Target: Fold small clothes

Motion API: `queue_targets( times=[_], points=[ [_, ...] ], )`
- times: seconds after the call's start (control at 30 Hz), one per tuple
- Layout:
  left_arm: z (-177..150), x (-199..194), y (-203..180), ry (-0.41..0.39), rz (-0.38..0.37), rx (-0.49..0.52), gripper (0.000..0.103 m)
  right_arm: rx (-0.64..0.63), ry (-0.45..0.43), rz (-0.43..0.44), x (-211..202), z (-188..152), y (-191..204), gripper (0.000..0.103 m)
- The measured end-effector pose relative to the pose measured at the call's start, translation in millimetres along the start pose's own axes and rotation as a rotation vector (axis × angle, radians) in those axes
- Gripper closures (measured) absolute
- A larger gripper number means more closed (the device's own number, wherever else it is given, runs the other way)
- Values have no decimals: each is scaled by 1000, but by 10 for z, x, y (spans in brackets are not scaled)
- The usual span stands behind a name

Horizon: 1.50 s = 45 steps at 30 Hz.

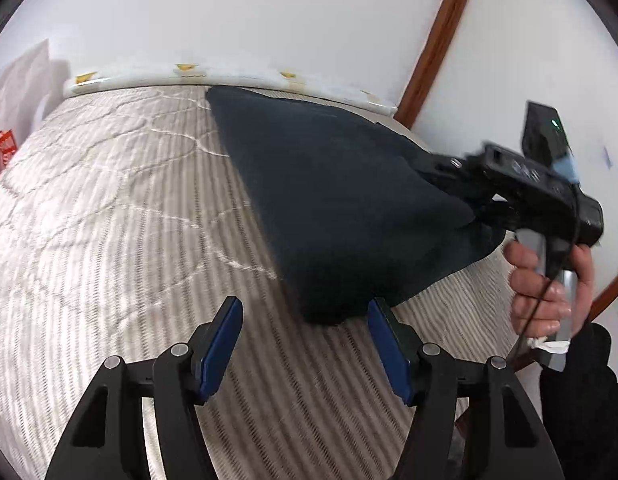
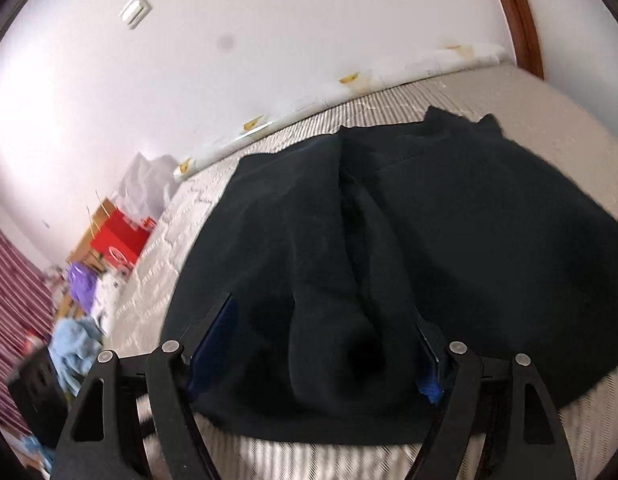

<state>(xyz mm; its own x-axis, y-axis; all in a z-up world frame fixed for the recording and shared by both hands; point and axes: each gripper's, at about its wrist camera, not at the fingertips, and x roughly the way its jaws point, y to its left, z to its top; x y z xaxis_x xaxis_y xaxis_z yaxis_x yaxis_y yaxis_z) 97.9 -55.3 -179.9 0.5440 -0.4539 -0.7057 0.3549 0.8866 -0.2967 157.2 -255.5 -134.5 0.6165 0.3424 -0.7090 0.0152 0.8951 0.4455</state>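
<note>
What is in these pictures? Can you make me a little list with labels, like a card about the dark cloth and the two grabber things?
Clothing: dark navy soft fabric garment, lying rumpled on the bed
Surface: beige ribbed mattress with a wavy pattern
Left gripper: open, blue pads apart, nothing between them, just short of the garment's near corner
Right gripper: open, a bunched fold of the garment lies between its pads
Person: a hand holds the right gripper's handle
Background: white wall; red box beside the bed

Garment (image 1: 341, 208) on the mattress (image 1: 109, 220); wall (image 1: 229, 12) behind — bags (image 1: 13, 92) at left
</note>
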Motion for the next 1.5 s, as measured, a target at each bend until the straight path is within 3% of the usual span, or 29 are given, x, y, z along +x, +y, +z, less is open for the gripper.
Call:
queue_targets(
  times=[0.07, 0.17, 0.3, 0.47, 0.6, 0.7, 0.87, 0.93, 1.0, 1.1, 1.13, 1.17, 1.23, 1.27, 1.33, 1.4, 1.5],
  points=[
    [62, 108, -31, 11, -27, -9, 40, 13, -5, 13, 75, 61, 26, 40],
    [102, 276, -91, 30, -50, -43, 38, -3, -10, 14, 163, 150, 87, 73],
    [71, 384, -212, 22, 21, -36, 38, -49, -48, 12, 104, 254, 106, 87],
    [76, 455, -399, 31, 121, 38, 38, -134, -165, 15, -328, 413, 149, 90],
    [115, 473, -445, 45, 111, 28, 38, -187, -288, -40, -783, 462, 37, 91],
    [163, 485, -563, 44, 77, 61, 38, -190, -356, -134, -1076, 466, -258, 91],
    [242, 543, -734, 28, 83, 99, 38, -66, -264, -214, -991, 357, -972, 89],
    [304, 556, -684, 31, 78, 83, 38, -8, -175, -224, -823, 252, -1219, 84],
    [318, 548, -708, 36, 69, 69, 39, 6, -182, -257, -809, 154, -1315, 64],
    [396, 590, -703, 45, 37, 54, 56, 5, -255, -366, -865, 59, -1341, 41],
    [408, 577, -702, 43, 22, 48, 67, 18, -249, -367, -850, 56, -1368, 41],
    [417, 570, -712, 37, 4, 41, 78, 43, -224, -350, -799, 61, -1402, 41],
    [376, 528, -730, 18, -3, 44, 84, 92, -163, -310, -668, 80, -1435, 49],
    [370, 486, -735, -12, 11, 49, 85, 101, -149, -284, -628, 81, -1428, 67],
    [380, 435, -662, -32, 10, 33, 87, 92, -138, -298, -556, 83, -1345, 77],
    [408, 366, -467, -37, -9, -33, 87, 71, -143, -312, -490, 116, -1210, 80],
    [371, 150, -259, -66, 16, -60, 88, 74, -129, -253, -335, 162, -1008, 81]
  ],
)
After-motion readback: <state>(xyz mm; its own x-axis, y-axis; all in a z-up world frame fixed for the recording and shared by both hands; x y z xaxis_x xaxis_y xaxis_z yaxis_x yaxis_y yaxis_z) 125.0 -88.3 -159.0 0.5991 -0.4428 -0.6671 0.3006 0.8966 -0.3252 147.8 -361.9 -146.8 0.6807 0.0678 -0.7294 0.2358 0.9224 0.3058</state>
